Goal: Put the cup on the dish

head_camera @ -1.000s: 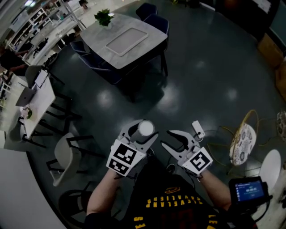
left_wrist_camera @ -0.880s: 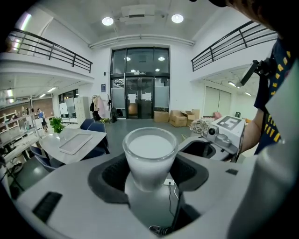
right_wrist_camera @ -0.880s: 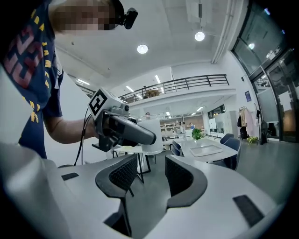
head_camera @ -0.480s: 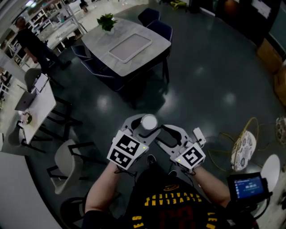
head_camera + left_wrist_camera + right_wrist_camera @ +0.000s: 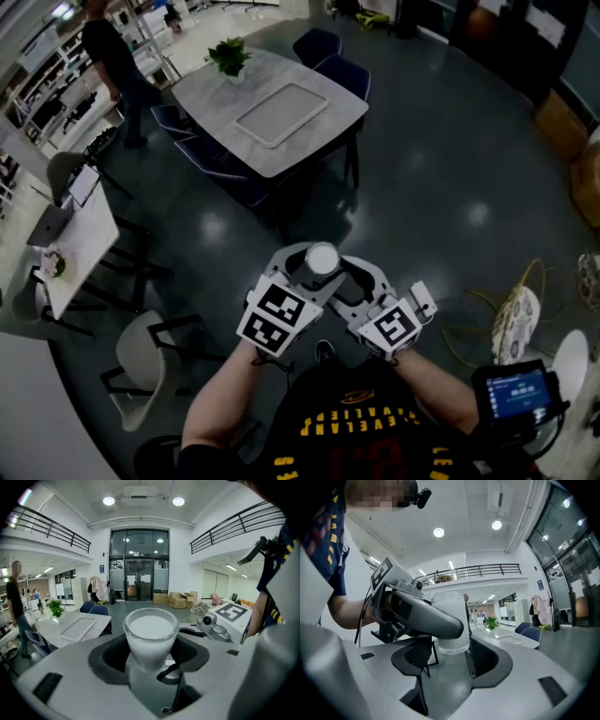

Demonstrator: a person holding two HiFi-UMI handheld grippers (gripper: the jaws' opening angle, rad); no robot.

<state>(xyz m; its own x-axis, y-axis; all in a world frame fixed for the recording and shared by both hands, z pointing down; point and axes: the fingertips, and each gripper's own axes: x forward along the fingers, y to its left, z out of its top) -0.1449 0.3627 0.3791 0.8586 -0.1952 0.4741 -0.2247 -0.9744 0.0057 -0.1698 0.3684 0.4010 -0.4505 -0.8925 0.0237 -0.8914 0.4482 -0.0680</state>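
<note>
Left gripper view: see a frosted white glass cup point(image 5: 150, 634) clenched upright in the left gripper point(image 5: 150, 654), rim level so as not to tip. Note the right gripper point(image 5: 451, 657) at its right, jaws just spread wide, straddling that cup without pressing (likely for a handover). Find no dish yet, only a grey table point(image 5: 211, 89) with a pale rectangular tray point(image 5: 278, 114), far left.

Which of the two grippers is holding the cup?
The left gripper: its fingers are closed on the cup. The right gripper has just been opening its fingers; the cup stands between them, but they do not press it.
</note>
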